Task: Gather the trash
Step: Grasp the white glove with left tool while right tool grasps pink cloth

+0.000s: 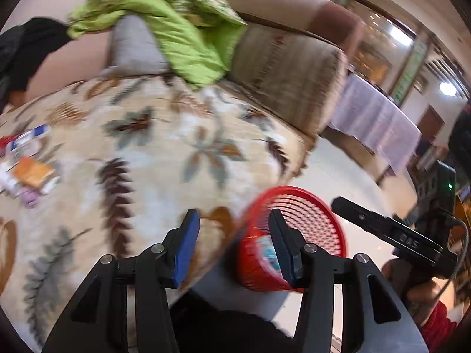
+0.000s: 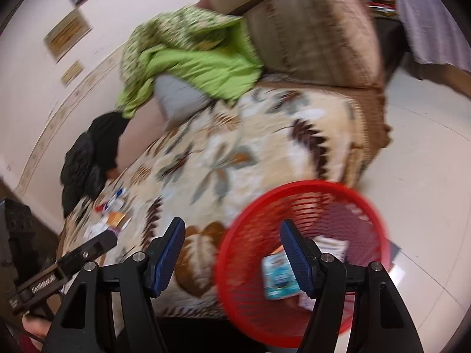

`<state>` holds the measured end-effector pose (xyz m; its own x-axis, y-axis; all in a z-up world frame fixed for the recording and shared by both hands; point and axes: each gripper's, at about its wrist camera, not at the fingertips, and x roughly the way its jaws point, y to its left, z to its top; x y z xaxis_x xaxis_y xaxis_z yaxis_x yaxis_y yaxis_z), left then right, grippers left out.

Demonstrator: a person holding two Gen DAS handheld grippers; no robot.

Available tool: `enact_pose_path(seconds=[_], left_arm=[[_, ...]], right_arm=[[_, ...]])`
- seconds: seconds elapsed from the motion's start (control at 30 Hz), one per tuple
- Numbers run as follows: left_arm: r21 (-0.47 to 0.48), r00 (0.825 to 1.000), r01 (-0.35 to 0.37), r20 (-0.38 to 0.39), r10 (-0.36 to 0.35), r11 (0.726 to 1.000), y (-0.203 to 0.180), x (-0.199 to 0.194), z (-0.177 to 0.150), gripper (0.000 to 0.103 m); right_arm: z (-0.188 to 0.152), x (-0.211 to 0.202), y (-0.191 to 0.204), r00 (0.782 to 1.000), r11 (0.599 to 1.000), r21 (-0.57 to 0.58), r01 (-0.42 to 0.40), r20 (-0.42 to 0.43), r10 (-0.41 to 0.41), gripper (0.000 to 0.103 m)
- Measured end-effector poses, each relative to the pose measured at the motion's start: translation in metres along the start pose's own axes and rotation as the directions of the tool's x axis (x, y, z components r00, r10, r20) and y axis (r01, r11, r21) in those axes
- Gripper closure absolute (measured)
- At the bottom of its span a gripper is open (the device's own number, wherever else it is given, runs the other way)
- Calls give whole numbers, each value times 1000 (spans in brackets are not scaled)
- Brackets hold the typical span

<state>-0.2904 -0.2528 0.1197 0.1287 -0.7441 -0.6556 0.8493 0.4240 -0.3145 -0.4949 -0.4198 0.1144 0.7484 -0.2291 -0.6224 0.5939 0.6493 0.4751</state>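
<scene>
A pale tiled floor (image 2: 421,158) takes up the right side of both views and lies open beyond the bed's corner. The bed, under a leaf-patterned blanket (image 1: 164,153), fills the middle of each view; its fringed edge (image 1: 297,153) drops to the floor just beside the basket, and the wide centre of the blanket is bare. At the head of the bed a brown striped cushion (image 1: 288,73) stands against the backrest, with a crumpled green cloth (image 1: 182,29) draped over a grey pillow (image 1: 135,47) beside it. A dark garment (image 2: 88,158) sits at the far edge by the wall. Farther back a table with a pale lilac cloth (image 1: 376,117) stands well apart from the bed.

The red mesh basket (image 2: 297,253) stands on the floor against the bed's near corner, with a light blue packet (image 2: 278,276) and white paper inside. The remaining trash (image 1: 28,164), a loose cluster of wrappers and small cartons, lies on the blanket near its far left edge, well apart from the basket.

The left gripper (image 1: 235,247) hovers over the bed's corner, jaws parted and empty. The right gripper (image 2: 232,260) hangs over the basket rim, jaws spread wide, also empty
</scene>
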Motion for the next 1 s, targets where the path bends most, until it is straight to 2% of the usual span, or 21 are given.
enact_pose_path(seconds=[0.1,0.2,0.3,0.43,0.5,0.6,0.67,0.73,0.83,0.93,1.0], left_arm=[[-46,996,-81,40,82,996,41,-20,-2,56],[-105,988,-127,69,135,986,79,-38,-6,55],[-193,973,-189,98,211,963,128,-59,-11,55],[-330,929,-300,111,352,895,206,-86,-22,55],[-392,898,-358,103,427,847,246,-100,-31,55],[-471,873,-389,85,480,792,292,-114,-44,55],[-519,870,-379,81,486,766,319,-124,-50,55],[-539,864,-375,92,495,754,334,-131,-50,55],[-532,851,-387,109,514,753,348,-137,-48,53],[-535,856,-378,109,506,755,363,-135,-44,50],[-535,855,-378,112,507,755,373,-134,-39,49]], right_arm=[[-4,18,31,998,998,-49,-48,-41,46,32],[-8,34,66,992,988,-108,-106,-80,98,32],[-13,53,106,979,971,-161,-178,-133,157,32],[-23,85,166,953,938,-230,-260,-216,211,32],[-27,101,190,941,926,-242,-289,-251,228,32],[-35,133,232,917,906,-258,-335,-311,250,32],[-41,158,254,903,901,-265,-344,-356,240,32],[-47,184,271,893,908,-250,-337,-389,224,32],[-54,226,291,883,927,-225,-301,-432,182,32],[-58,260,304,888,942,-222,-253,-440,135,33],[-61,282,309,877,948,-205,-244,-463,126,38]])
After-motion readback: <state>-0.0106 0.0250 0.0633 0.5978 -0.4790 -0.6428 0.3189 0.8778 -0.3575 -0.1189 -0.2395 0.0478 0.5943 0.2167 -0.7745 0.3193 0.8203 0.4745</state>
